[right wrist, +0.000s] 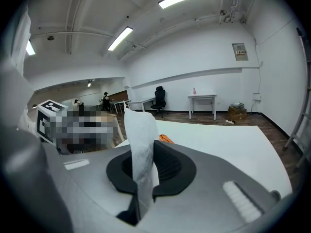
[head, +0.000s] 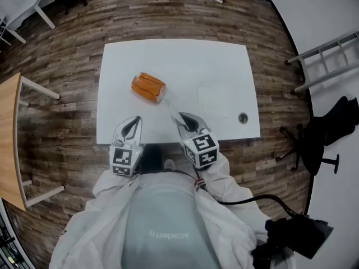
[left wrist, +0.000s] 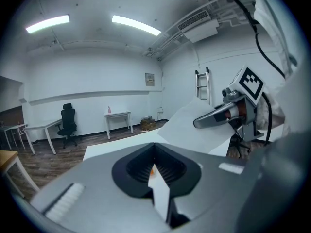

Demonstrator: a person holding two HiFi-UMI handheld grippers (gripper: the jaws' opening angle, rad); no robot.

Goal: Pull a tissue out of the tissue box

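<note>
An orange tissue pack (head: pixel 148 87) lies on the white table (head: pixel 224 60), left of the middle. A white tissue (right wrist: pixel 141 140) stands up between the jaws of my right gripper (right wrist: pixel 141 166), which is shut on it. In the head view that gripper (head: pixel 179 116) sits just right of and nearer than the pack. The left gripper view shows the sheet (left wrist: pixel 201 127) hanging from the right gripper (left wrist: pixel 197 124). My left gripper (head: pixel 136 119) hovers at the near table edge with its jaws together and nothing in them; through its slit (left wrist: pixel 154 168) I glimpse the pack.
A flat white sheet (head: pixel 215 100) lies on the table's right half, near a round cable hole (head: pixel 242 117). A wooden table (head: pixel 8 139) stands to the left, a black office chair (head: pixel 317 142) and a ladder (head: pixel 328 58) to the right. The floor is wood.
</note>
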